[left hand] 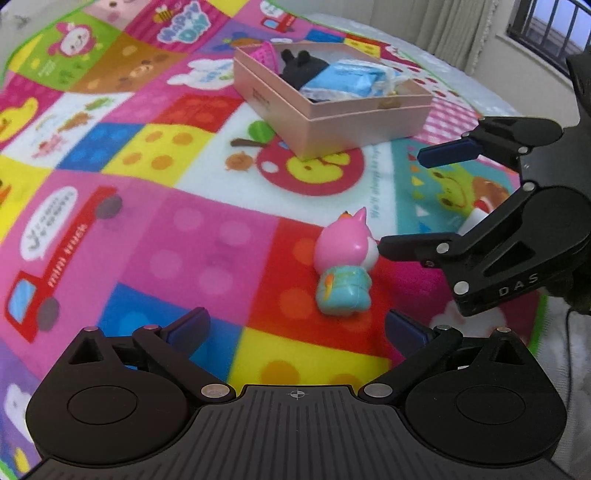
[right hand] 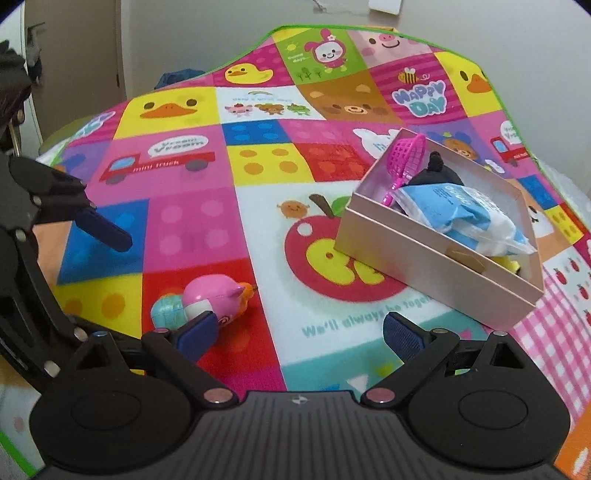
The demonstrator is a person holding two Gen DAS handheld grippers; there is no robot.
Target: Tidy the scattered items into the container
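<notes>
Nearest, left hand-held gripper (left hand: 297,326), jaws spread wide, nothing between them, hovering over the patchwork play mat (left hand: 155,229). Just beyond its blue pads, a pink toy figure (left hand: 345,266) with a turquoise body, lying on a red square of the mat, well short of the box. Beside the toy's head, right hand-held gripper (left hand: 400,203), also spread wide with nothing held, lower black finger (left hand: 406,249) at or almost at the toy's head; actual contact cannot be told.

From the right wrist view: right hand-held gripper (right hand: 297,328) open over the mat, same toy (right hand: 201,301) lying on its side just past the left pad, outside the jaws. Left hand-held gripper (right hand: 110,236) at the left edge, beyond the toy.

Farther on from the toy, past a big red apple print, a pink cardboard box (left hand: 332,127) sitting on the mat, open-topped. Inside the box: a blue-and-white plastic packet (left hand: 351,79), a black plush item (left hand: 299,66), and a pink mesh scoop (right hand: 404,155) leaning on the far wall.

Beyond the box, mat edge, then a curtain (left hand: 450,26) and a window (left hand: 546,22).
</notes>
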